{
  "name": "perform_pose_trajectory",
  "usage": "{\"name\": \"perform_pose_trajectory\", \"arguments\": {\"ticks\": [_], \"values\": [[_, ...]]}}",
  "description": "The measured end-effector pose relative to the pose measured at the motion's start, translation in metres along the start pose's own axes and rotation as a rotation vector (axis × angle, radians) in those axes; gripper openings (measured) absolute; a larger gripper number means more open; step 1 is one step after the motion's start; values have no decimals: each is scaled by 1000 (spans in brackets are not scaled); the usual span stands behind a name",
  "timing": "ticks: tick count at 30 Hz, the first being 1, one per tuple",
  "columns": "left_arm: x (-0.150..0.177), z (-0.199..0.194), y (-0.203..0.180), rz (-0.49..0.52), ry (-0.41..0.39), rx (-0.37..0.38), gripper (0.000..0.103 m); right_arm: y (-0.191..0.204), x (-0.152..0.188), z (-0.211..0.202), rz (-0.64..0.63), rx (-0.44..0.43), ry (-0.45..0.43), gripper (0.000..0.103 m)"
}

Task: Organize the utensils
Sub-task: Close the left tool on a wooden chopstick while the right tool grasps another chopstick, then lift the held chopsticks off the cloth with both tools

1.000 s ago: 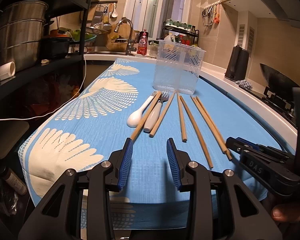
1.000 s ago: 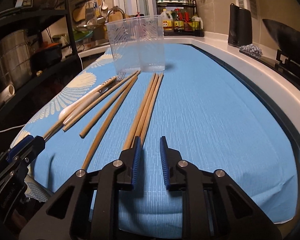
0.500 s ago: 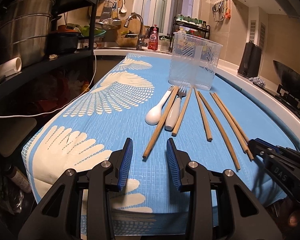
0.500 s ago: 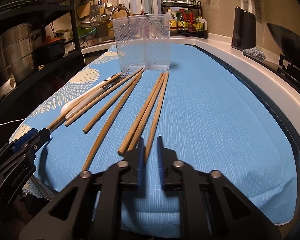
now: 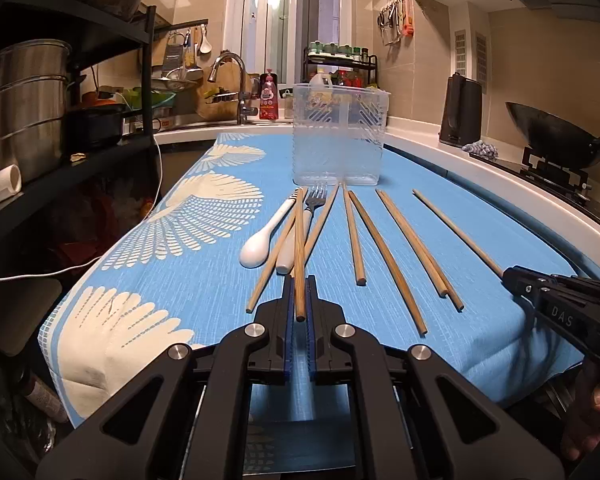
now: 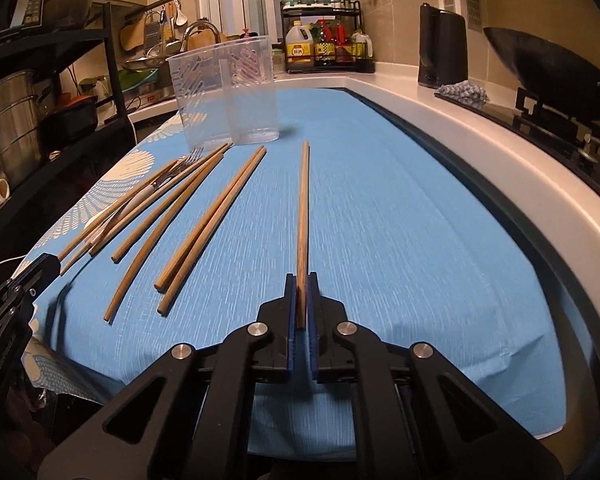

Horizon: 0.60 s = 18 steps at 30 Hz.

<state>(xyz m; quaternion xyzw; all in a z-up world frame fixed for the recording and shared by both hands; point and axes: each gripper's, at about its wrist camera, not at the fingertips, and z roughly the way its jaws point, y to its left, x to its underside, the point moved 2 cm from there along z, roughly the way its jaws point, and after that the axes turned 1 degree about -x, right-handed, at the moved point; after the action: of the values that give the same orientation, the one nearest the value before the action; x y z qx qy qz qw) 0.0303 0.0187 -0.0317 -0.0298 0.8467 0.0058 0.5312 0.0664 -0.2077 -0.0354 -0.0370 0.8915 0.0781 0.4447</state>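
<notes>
While lying near the blue cloth's point(image 5: 204, 292) front edge: left gripper point(image 5: 299, 284) clenching one chopstick point(image 5: 299, 248), right gripper point(image 6: 301, 284) clenching another chopstick point(image 6: 302, 208).

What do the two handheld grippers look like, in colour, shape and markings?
Both are black plastic with triangular cut-outs, silver round bolts and two fingers lined with ribbed blue pads. The left gripper and the right gripper look alike from their own cameras. Seen from the left camera, the right one bears pale letters "DAS" on its side. No cables or sleeves show.
</notes>
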Motion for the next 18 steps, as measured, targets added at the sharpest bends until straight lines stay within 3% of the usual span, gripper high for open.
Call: {"name": "perform_pose_trajectory", "arguments": {"ticks": [5,18], "values": [[6,12,0,-10,61,6,5,4,2,0,-13,-13,-15,9],[8,14,0,-14,72,6,6,6,2,2,-21,-6,-27,9]]}}
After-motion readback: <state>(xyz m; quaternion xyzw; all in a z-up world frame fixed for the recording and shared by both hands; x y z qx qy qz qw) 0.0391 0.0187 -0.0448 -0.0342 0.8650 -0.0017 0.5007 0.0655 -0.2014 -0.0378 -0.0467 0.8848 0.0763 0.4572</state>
